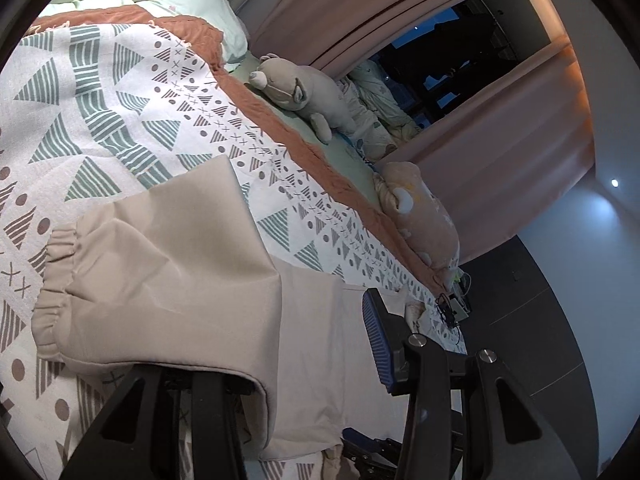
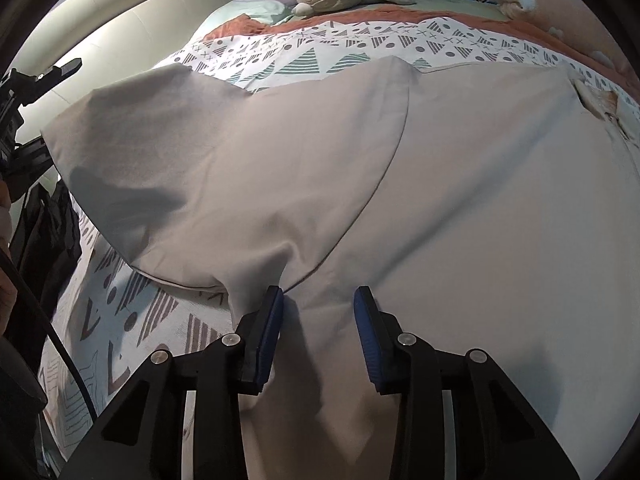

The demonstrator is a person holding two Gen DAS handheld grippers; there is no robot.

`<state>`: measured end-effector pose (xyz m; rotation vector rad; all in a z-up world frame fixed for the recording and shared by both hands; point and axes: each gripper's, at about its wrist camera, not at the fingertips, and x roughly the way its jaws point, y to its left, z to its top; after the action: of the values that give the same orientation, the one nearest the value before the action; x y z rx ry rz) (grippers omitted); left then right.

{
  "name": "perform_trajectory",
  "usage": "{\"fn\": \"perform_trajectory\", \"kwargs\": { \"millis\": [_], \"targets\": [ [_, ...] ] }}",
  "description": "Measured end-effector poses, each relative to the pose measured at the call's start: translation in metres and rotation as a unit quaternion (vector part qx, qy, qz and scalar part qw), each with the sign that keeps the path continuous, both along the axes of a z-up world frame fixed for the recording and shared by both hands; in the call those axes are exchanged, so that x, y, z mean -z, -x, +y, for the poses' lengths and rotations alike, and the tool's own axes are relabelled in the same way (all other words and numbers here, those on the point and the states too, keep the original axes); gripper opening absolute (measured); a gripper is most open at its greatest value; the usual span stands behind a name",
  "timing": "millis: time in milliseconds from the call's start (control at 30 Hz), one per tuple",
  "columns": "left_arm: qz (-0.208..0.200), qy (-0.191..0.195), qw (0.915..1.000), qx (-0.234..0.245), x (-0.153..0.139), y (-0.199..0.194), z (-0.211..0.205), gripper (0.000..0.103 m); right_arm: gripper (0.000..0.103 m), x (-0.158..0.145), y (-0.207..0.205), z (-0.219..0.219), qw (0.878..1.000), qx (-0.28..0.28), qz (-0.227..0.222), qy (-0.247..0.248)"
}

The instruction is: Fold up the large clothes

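Note:
A large beige garment (image 2: 480,200) lies spread on the patterned bedspread (image 2: 120,320). One sleeve (image 2: 200,152) is folded across its body. In the left wrist view that sleeve (image 1: 160,260), with its elastic cuff (image 1: 56,280), drapes over and hides the left finger of my left gripper (image 1: 316,340). The blue right pad (image 1: 378,344) stands bare and apart from the cloth, so the jaws are open. My right gripper (image 2: 318,300) points down into the garment near the sleeve's seam. Its fingertips (image 2: 276,308) dent the cloth and a pucker of fabric sits between the pads, which stand apart.
Two plush toys (image 1: 296,92) (image 1: 424,216) lie along the bed's far side below pink curtains (image 1: 400,0) and a dark window. A pale pillow (image 1: 200,8) and a white headboard (image 2: 100,40) mark the bed's head. My left gripper (image 2: 40,76) shows at the right view's left edge.

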<state>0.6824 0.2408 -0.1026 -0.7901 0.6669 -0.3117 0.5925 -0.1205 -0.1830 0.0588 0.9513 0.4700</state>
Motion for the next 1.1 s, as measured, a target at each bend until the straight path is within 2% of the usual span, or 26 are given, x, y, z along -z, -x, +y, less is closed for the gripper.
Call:
{"fn": "perform_trajectory", "kwargs": {
  "millis": [67, 167, 200, 267, 367, 400, 433, 733, 933, 1100],
  "targets": [
    [-0.008, 0.003, 0.9999, 0.011, -0.009, 0.000, -0.009, 0.044, 0.035, 0.001, 0.000, -0.005, 1.000, -0.011, 0.010, -0.025],
    [-0.020, 0.013, 0.9994, 0.025, -0.022, 0.001, -0.021, 0.043, 0.034, 0.003, 0.003, -0.012, 0.999, -0.032, 0.020, -0.034],
    [-0.023, 0.018, 0.9991, 0.030, -0.026, 0.001, -0.027, 0.038, 0.034, 0.004, 0.003, -0.016, 0.998, -0.034, 0.027, -0.041],
    [-0.027, 0.027, 0.9985, 0.039, -0.033, 0.001, -0.037, 0.036, 0.035, 0.004, 0.001, -0.028, 0.996, -0.031, 0.046, -0.068],
    [-0.032, 0.028, 0.9978, 0.051, -0.044, 0.000, -0.056, 0.035, 0.035, 0.000, 0.003, -0.055, 0.993, -0.010, 0.057, -0.100],
    [-0.034, 0.026, 0.9976, 0.055, -0.048, 0.000, -0.063, 0.027, 0.035, -0.003, 0.005, -0.065, 0.993, -0.002, 0.057, -0.106],
    [-0.035, 0.029, 0.9971, 0.061, -0.050, -0.001, -0.069, 0.025, 0.035, -0.006, 0.007, -0.075, 0.992, 0.006, 0.057, -0.113],
    [-0.046, 0.041, 0.9923, 0.107, -0.084, -0.003, -0.143, 0.025, 0.035, -0.035, 0.040, -0.151, 0.980, 0.069, 0.036, -0.184],
    [-0.014, 0.021, 0.9924, 0.120, -0.084, -0.010, -0.203, 0.025, 0.035, -0.051, 0.080, -0.195, 0.974, 0.091, 0.021, -0.204],
    [0.023, 0.004, 0.9893, 0.144, -0.063, -0.014, -0.248, 0.025, 0.035, -0.048, 0.108, -0.239, 0.964, 0.139, 0.019, -0.225]
  ]
}}
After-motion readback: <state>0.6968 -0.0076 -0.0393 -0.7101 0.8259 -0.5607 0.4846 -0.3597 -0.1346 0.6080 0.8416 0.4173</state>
